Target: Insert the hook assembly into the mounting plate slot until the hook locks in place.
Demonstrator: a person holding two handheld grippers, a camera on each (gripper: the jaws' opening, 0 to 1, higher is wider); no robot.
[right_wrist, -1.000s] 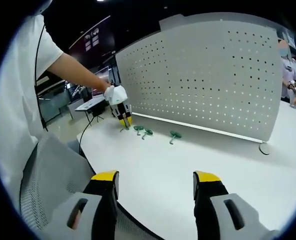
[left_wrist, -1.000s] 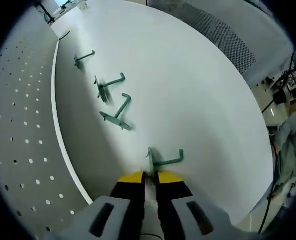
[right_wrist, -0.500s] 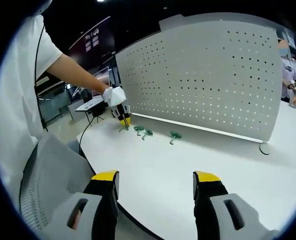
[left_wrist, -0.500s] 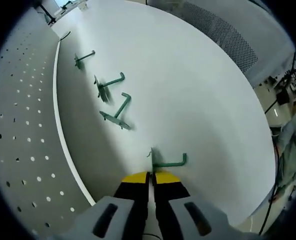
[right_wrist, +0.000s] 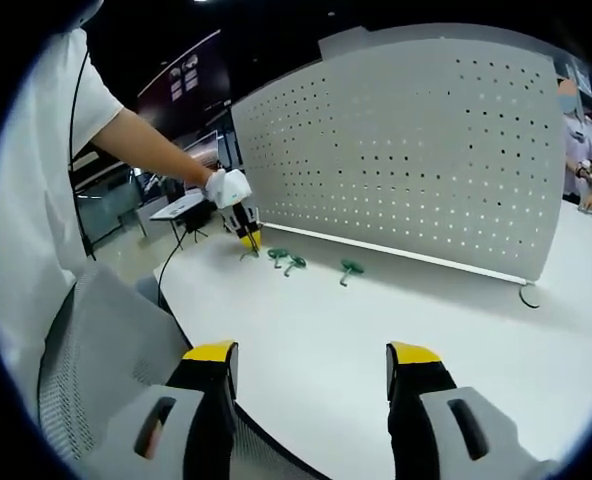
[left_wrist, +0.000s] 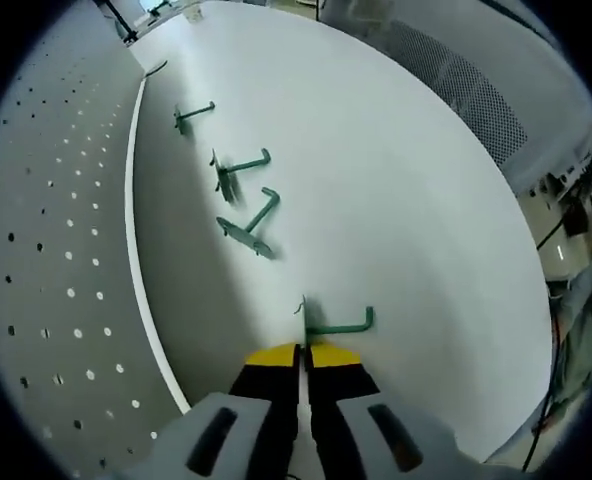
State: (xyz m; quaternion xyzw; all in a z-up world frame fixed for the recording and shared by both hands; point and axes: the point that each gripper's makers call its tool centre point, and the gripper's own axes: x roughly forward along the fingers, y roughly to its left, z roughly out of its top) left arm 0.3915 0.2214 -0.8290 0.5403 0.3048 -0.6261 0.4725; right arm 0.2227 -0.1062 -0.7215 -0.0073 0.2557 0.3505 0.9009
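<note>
In the left gripper view my left gripper (left_wrist: 304, 350) is shut on the flat base of a green hook (left_wrist: 338, 324), whose arm points right just above the white table (left_wrist: 406, 200). Three more green hooks (left_wrist: 248, 226) (left_wrist: 238, 167) (left_wrist: 192, 113) lie in a row beside the white pegboard (left_wrist: 56, 250). In the right gripper view my right gripper (right_wrist: 311, 362) stands open with nothing between its fingers, far from the pegboard (right_wrist: 426, 150). There a gloved hand holds the left gripper (right_wrist: 245, 230) near the board's left end, with green hooks (right_wrist: 277, 258) (right_wrist: 349, 269) lying to its right.
A dark hook (right_wrist: 524, 297) lies by the pegboard's far end, also at the top of the left gripper view (left_wrist: 156, 68). A grey mesh chair back (right_wrist: 106, 370) stands beside my right gripper. A person's white sleeve (right_wrist: 36, 150) fills the left.
My left gripper's jaws have shut on the green hook's base. The left view has since shifted a little, and the hand with the left gripper has edged up and to the right. The right gripper is still.
</note>
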